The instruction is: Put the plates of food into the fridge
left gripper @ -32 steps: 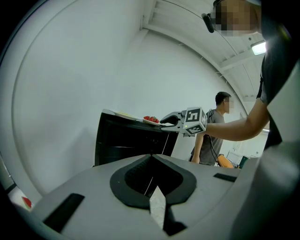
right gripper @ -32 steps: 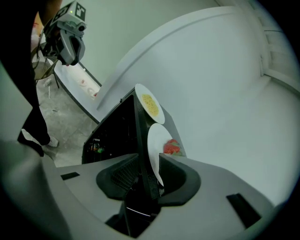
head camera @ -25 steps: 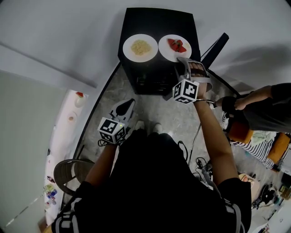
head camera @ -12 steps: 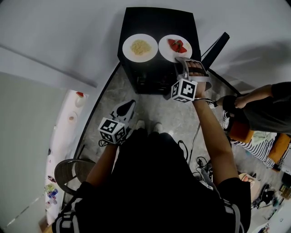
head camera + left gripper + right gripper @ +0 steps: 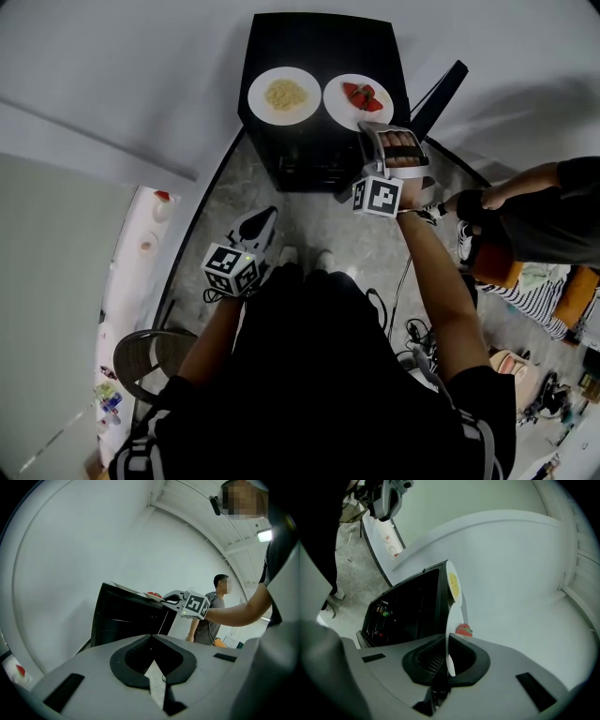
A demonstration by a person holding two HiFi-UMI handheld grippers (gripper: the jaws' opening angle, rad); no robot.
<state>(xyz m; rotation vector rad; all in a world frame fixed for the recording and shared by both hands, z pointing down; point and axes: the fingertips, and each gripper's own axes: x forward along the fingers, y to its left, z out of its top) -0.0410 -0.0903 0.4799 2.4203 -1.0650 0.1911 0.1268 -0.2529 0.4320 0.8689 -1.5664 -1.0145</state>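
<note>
Well, both plates are on top of the small black fridge (image 5: 323, 42), side by side and just apart, with the white wall behind them. The plate of yellow food (image 5: 284, 95) is on the left. The plate of red food (image 5: 349, 112) is on the right, by the fridge's front right corner. The fridge door (image 5: 439, 94) stands swung open to the right. The dark shelves inside hold a few small things I can't make out.

The person stands squarely in front of the fridge, right arm stretched forward. The right gripper (image 5: 373, 129) is at the near rim of the plate of red food. Its jaws have just been closing, and the right gripper view shows them clamped on that thin white rim, seen edge-on. The red pieces (image 5: 463, 630) lie just beyond the jaws, and the other plate is farther along the fridge top. As far as I can tell, the gripped plate rests flat there.

The left gripper (image 5: 260, 221) hangs low by the person's left side, well apart from the fridge and aimed toward it. Its jaws are pressed together with nothing between them.

A second person (image 5: 534, 216) in a dark shirt stands off to the right, and a round chair (image 5: 141, 356) sits on the speckled floor behind the person's left.
</note>
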